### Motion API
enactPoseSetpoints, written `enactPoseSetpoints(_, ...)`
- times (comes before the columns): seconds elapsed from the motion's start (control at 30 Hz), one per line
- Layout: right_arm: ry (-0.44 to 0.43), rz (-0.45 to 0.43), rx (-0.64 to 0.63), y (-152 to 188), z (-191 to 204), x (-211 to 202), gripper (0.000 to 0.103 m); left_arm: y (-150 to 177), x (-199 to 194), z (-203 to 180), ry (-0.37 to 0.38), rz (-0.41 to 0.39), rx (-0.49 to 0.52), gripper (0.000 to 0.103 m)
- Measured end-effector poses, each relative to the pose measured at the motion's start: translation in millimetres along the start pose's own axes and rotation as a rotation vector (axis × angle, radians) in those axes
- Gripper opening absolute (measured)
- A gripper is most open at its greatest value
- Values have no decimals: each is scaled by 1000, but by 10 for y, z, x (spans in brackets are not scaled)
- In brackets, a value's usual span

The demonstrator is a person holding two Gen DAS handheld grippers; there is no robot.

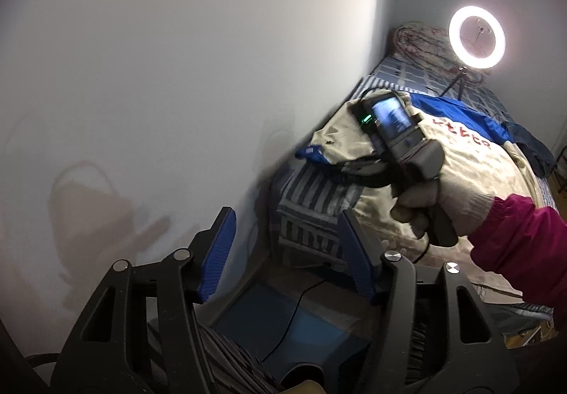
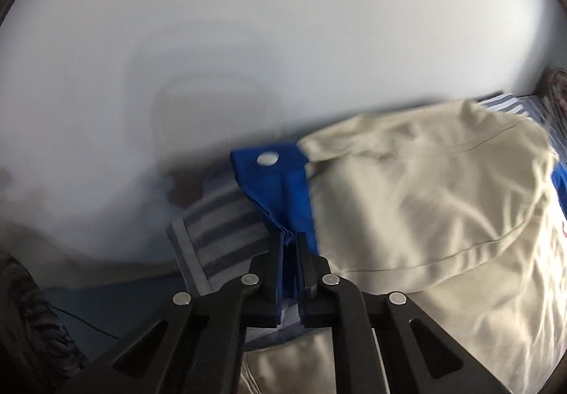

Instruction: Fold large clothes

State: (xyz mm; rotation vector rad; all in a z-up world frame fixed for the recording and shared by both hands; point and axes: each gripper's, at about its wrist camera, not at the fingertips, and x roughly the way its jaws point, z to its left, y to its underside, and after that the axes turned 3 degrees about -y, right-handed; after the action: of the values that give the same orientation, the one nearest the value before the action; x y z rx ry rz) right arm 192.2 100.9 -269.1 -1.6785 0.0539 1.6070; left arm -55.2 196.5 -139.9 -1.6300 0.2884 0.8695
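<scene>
A large beige jacket (image 2: 425,199) with blue panels and red letters lies bunched on the bed; in the left wrist view the jacket (image 1: 496,178) fills the near end. Its blue edge band (image 2: 280,192) carries a white snap (image 2: 268,159). My right gripper (image 2: 288,238) is shut on this blue band, which is bunched between the pads. A gloved hand (image 1: 443,195) with a magenta sleeve holds that gripper's handle. My left gripper (image 1: 285,217) is open over the bed's corner, with nothing between its blue pads (image 1: 218,252).
The bed has a grey-striped sheet (image 1: 312,195) and stands against a white wall (image 1: 177,75). A lit ring light (image 1: 476,37) on a small tripod and a patterned blanket (image 1: 421,43) are at the far end. A dark garment (image 1: 535,149) lies beside the jacket. A cable (image 1: 301,298) runs over the floor.
</scene>
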Motion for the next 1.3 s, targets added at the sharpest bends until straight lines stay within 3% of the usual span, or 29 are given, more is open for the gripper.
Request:
enactPoseSetpoints(0.23,-23,-174,112,270,-400,-870,2,-321,132,-157,134,-20,-4,61)
enactPoseSetpoints(0.43,7,-211,184,618,-585,-995,2,-693,493,-520,321,31,-2,61)
enactPoseSetpoints(0.5,-6,-220,229,703,-664,-978,2,-816,765,-611,381,88,-46,68)
enactPoseSetpoints(0.6,-24,-233,275,817,-681,-927,2,-972,1197,-701,436,184,-117,68)
enactPoseSetpoints(0.77,-41,-247,289,823,-679,-1012,2,-1107,1904,-829,445,314,-213,68)
enactPoseSetpoints(0.97,-60,-278,318,861,-682,-994,2,-984,2678,-989,505,478,-347,68)
enactPoseSetpoints(1.03,-69,-281,321,877,-689,-983,2,-932,2832,-1040,519,502,-378,49)
enactPoseSetpoints(1.07,-75,-280,320,881,-687,-978,2,-926,2883,-1055,509,503,-377,23)
enactPoseSetpoints(1.1,-78,-279,316,886,-683,-975,2,-941,2915,-1077,498,500,-370,16)
enactPoseSetpoints(1.2,-116,-255,296,896,-696,-983,5,-1004,2868,-1095,476,430,-333,10)
enactPoseSetpoints(1.27,-145,-245,285,932,-738,-1054,14,-1096,2713,-1129,436,350,-259,9)
enactPoseSetpoints(1.3,-155,-250,279,959,-778,-1120,26,-1151,2603,-1122,421,306,-222,9)
